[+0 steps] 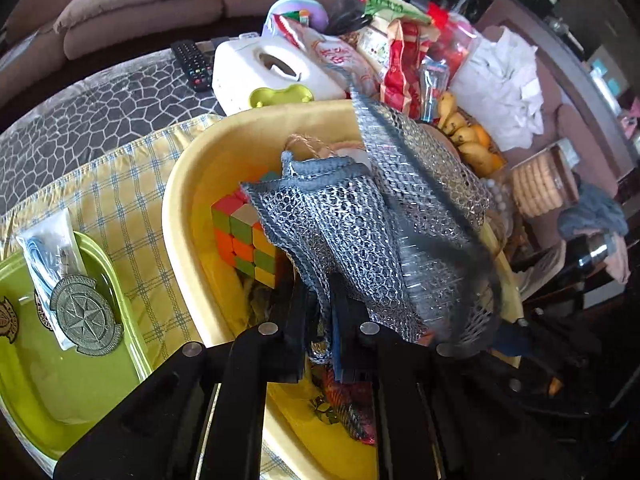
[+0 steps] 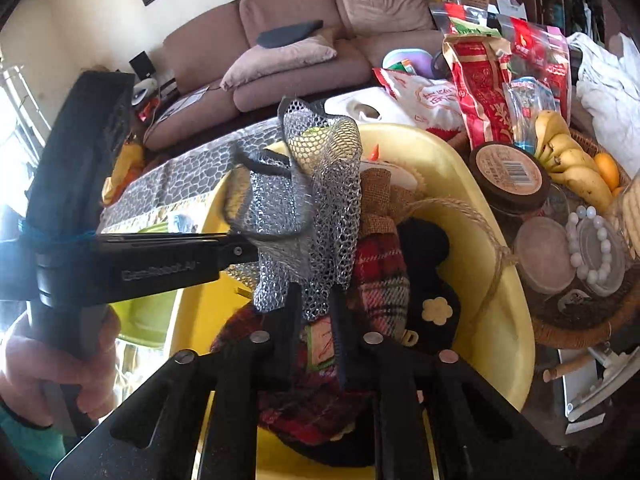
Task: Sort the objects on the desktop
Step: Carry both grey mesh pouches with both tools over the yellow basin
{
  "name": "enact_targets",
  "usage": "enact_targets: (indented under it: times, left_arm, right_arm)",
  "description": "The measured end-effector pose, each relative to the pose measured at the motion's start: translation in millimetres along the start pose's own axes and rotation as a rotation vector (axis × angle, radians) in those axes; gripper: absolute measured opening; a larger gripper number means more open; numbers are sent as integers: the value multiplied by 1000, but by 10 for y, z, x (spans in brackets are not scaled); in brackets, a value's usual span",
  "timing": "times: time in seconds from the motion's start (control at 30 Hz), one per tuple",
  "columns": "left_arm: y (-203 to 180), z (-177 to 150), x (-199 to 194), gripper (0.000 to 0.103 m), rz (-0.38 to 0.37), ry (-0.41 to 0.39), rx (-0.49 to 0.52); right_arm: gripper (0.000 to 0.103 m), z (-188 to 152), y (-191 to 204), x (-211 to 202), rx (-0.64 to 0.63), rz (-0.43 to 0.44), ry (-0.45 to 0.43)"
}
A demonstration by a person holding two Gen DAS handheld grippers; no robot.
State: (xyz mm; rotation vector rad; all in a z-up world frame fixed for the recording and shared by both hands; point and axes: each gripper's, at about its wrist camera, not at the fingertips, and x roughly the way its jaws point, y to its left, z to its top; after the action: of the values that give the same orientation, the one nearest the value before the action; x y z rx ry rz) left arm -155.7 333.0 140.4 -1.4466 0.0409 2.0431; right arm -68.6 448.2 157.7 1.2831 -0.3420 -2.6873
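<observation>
Above a cluttered table, from left to right: a green tray [image 1: 60,380] holding a round compass-star badge [image 1: 85,318] and a small plastic packet sits on a yellow checked cloth [image 1: 120,200], beside a yellow basin [image 1: 188,184] that contains a Rubik's cube [image 1: 246,240], a plaid fabric item [image 2: 380,280] and a burlap pouch [image 2: 378,196] with a twine loop. Over the basin hangs a silver-grey mesh cloth [image 1: 360,232], pinched at one edge by the left gripper [image 1: 318,320], its fingers closed narrowly on the weave, and at another by the right gripper [image 2: 314,312], likewise clamped on the mesh. To the right stand snack bags, a jar [image 2: 510,178], bananas [image 2: 572,164] and a bead bracelet [image 2: 592,240] in a wicker basket. Risks from here appear to lie in the mesh itself: the open weave could snag on a fingertip, or catch the twine or the cube's corner below and drag them out of the basin as the cloth is lifted. With both grippers gripping only thin edges, pulling apart unevenly could slip the cloth from one side, letting it fall back. A swing rightward might brush the crowded jar and bags.
</observation>
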Motion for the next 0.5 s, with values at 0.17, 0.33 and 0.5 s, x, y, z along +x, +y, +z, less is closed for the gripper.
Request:
enact_targets:
  times: [0.17, 0.33, 0.5]
  left_arm:
    - [44, -12, -268, 38, -66, -48, -42]
    - [159, -32, -471, 57, -100, -81, -86]
    - [272, -70, -487, 57, -153, -64, -145]
  right_arm:
    - [35, 23, -8, -403, 32, 27, -99]
    - [35, 162, 35, -650, 65, 11, -180]
    - [35, 355, -40, -561, 124, -42, -235]
